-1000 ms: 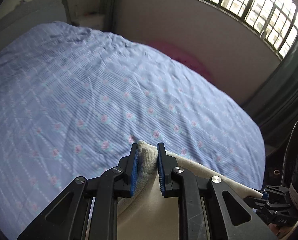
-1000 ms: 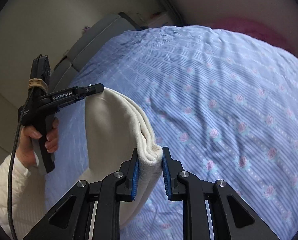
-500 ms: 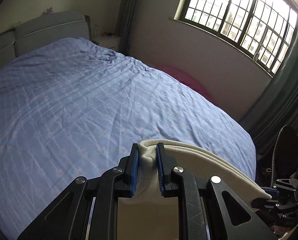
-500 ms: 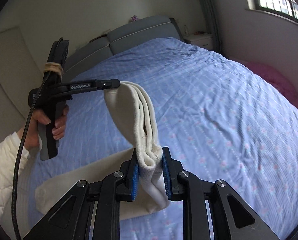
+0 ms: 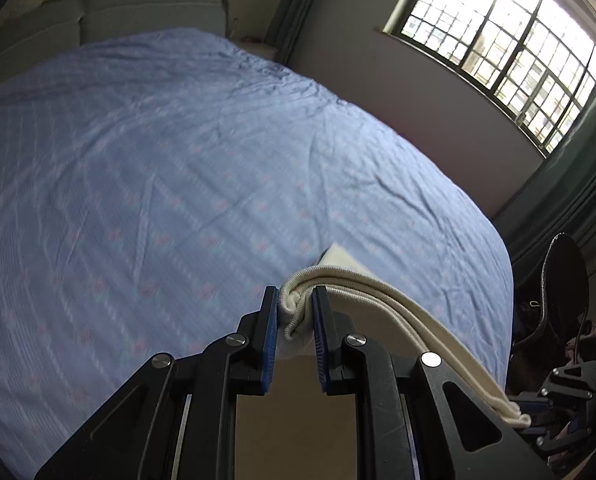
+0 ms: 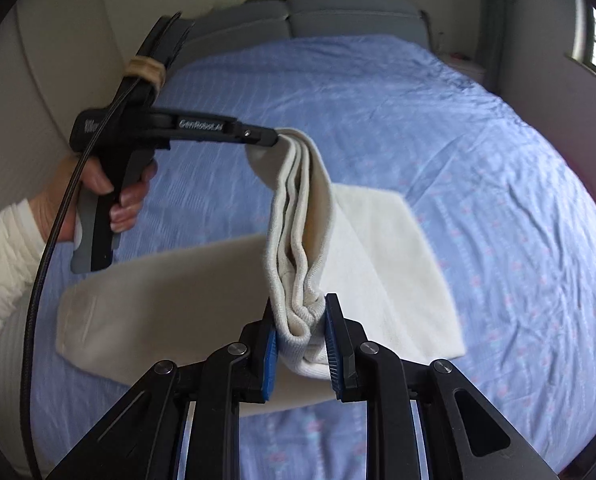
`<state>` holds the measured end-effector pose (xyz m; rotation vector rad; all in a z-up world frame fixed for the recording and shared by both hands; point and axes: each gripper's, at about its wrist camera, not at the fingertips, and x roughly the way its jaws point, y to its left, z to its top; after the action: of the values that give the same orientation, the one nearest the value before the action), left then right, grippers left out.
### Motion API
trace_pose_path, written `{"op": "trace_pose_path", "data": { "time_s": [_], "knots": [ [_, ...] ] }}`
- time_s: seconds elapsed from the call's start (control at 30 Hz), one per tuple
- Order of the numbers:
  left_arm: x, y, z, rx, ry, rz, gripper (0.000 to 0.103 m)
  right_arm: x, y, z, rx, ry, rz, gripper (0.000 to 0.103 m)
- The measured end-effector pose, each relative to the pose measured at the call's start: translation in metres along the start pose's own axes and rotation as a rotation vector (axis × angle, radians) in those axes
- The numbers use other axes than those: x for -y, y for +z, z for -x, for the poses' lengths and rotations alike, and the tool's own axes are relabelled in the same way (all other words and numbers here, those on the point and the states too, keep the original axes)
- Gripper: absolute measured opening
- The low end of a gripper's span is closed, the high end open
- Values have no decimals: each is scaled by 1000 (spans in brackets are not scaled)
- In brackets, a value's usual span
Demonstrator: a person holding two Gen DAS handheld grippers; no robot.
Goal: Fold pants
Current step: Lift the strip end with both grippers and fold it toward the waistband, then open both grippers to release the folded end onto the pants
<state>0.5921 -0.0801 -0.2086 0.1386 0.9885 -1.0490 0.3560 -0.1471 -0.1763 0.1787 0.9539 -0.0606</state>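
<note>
pants [image 6: 298, 216] now trail on bed [image 6: 478, 128] | right view only: hand [image 6: 94, 192]

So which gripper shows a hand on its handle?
The left gripper, seen from the right wrist camera: a hand wraps its handle. The right gripper shows only its jaws.
</note>
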Motion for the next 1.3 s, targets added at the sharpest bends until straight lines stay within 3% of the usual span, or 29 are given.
{"op": "trace_pose_path", "data": {
  "time_s": [0.17, 0.27, 0.37, 0.47, 0.6, 0.7, 0.83, 0.93, 1.0, 1.07, 1.2, 1.3],
  "knots": [
    [-41, -54, -8, -84, 49, 36, 18, -47, -32, -51, -120, 13, 77, 23],
    [-64, -82, 3, -94, 121, 64, 20, -64, -48, -80, -192, 4, 120, 23],
    [-80, -109, 22, -117, 185, 96, 33, -73, -62, -100, -257, -1, 148, 24],
    [-86, -135, 36, -146, 223, 149, 38, -84, -78, -111, -296, 11, 186, 27],
    [-77, -160, 49, -123, 153, 263, 48, -99, -102, -118, -386, 181, 199, 28],
    [-62, -163, 50, -86, 88, 321, 55, -107, -115, -102, -411, 254, 204, 28],
    [-57, -149, 36, -40, -2, 392, 64, -75, -100, -72, -303, 188, 59, 54],
    [-69, -137, 14, -27, -26, 475, 65, -39, -82, -68, -216, 104, -61, 55],
    [-77, -130, -5, -40, -31, 517, 65, -21, -75, -83, -226, 72, -112, 55],
    [-83, -126, -24, -56, -48, 545, 64, -11, -75, -101, -261, 97, -149, 55],
    [-81, -123, -57, -129, 4, 533, 63, -23, -102, -136, -384, 149, -103, 55],
    [-75, -126, -67, -135, 55, 513, 62, -36, -114, -132, -345, 105, -42, 55]
  ]
}}
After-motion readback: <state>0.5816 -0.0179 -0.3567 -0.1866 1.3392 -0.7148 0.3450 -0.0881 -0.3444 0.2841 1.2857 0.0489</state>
